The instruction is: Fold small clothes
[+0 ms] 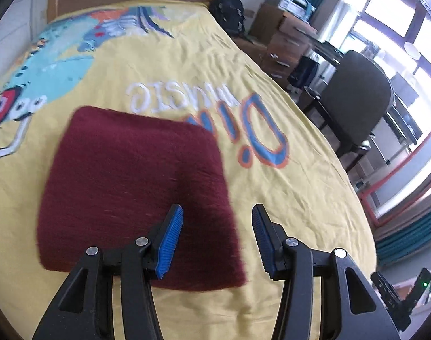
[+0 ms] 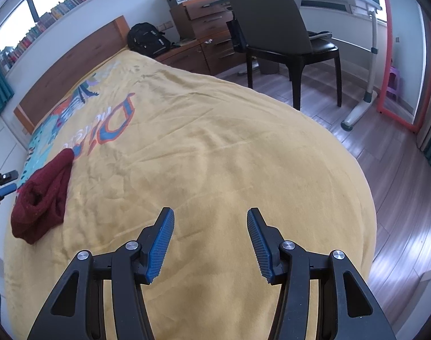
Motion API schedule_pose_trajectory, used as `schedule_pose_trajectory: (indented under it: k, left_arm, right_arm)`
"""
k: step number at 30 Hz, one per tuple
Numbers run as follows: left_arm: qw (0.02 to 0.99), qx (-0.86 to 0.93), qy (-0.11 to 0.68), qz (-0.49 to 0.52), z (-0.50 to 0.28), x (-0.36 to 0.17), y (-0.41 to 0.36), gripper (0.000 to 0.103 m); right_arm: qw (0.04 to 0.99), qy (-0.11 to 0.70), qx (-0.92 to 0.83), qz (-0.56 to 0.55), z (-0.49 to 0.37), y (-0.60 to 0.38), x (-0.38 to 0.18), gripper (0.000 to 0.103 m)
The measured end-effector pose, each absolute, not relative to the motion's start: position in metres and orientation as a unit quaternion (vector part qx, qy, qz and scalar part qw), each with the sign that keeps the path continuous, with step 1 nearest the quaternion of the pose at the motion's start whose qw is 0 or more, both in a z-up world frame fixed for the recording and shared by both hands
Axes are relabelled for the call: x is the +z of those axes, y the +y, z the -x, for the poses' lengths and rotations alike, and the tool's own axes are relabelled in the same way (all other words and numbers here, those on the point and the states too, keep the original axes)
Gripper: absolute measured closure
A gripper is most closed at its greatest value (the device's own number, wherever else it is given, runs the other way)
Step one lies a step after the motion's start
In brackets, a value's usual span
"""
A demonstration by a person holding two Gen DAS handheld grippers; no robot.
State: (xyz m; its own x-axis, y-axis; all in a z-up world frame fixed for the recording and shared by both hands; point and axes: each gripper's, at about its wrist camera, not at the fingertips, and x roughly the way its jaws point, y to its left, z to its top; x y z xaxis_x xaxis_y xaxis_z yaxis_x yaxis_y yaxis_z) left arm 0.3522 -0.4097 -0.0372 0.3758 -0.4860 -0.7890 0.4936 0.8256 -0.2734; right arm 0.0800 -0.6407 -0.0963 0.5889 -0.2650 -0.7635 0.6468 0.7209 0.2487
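Wool, dark red and fuzzy: the small garment (image 1: 136, 195) lies flat on the yellow bedspread (image 1: 286, 187), a rough rectangle just short of the printed lettering (image 1: 209, 113). Its near right corner sits directly beneath the left gripper (image 1: 217, 236), whose jaws stand wide apart and hold nothing, the left pad over the cloth and the right pad over bare bedspread just beside the garment's edge. That gripper hovers close above the garment, tilted down toward it, and is plainly the nearer one. From the right wrist view the garment (image 2: 41, 195) appears bunched and lies well off to the left of the right gripper (image 2: 209, 243), which is likewise spread open and empty above plain bedspread.
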Motion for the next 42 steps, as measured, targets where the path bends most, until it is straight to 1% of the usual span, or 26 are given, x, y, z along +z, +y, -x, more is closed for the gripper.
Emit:
schedule_pose_trajectory:
  k: [3,9,16,22,29,33,42]
  left_arm:
    - [0.844,-0.262,0.467,-0.013,-0.359,-0.043,-0.394,0.059]
    - [0.844,-0.221,0.488,-0.028,-0.366,-0.075,-0.385,0.059]
    - [0.826,-0.237,0.498,-0.115,-0.348,-0.115,-0.442,0.059]
    - [0.819,-0.239,0.503,-0.141,-0.353,-0.135,-0.464,0.059]
    - [0.816,-0.258,0.5,-0.131,-0.357,-0.121,-0.45,0.059]
    - [0.822,-0.27,0.487,-0.121,-0.35,-0.101,-0.432,0.057]
    - [0.841,-0.291,0.443,-0.111,-0.332,-0.048,-0.384,0.057]
  right_arm:
    - [0.851,0.366,-0.269,-0.262,-0.078,-0.639,-0.098,0.048]
    - [0.846,0.376,-0.272,-0.262,-0.079,-0.638,-0.105,0.048]
    - [0.842,0.384,-0.277,-0.259,-0.08,-0.639,-0.111,0.048]
    - [0.836,0.39,-0.284,-0.261,-0.078,-0.642,-0.114,0.048]
    - [0.845,0.383,-0.279,-0.248,-0.082,-0.635,-0.101,0.048]
    - [0.851,0.378,-0.274,-0.24,-0.087,-0.627,-0.088,0.048]
    - [0.864,0.373,-0.261,-0.217,-0.104,-0.599,-0.06,0.048]
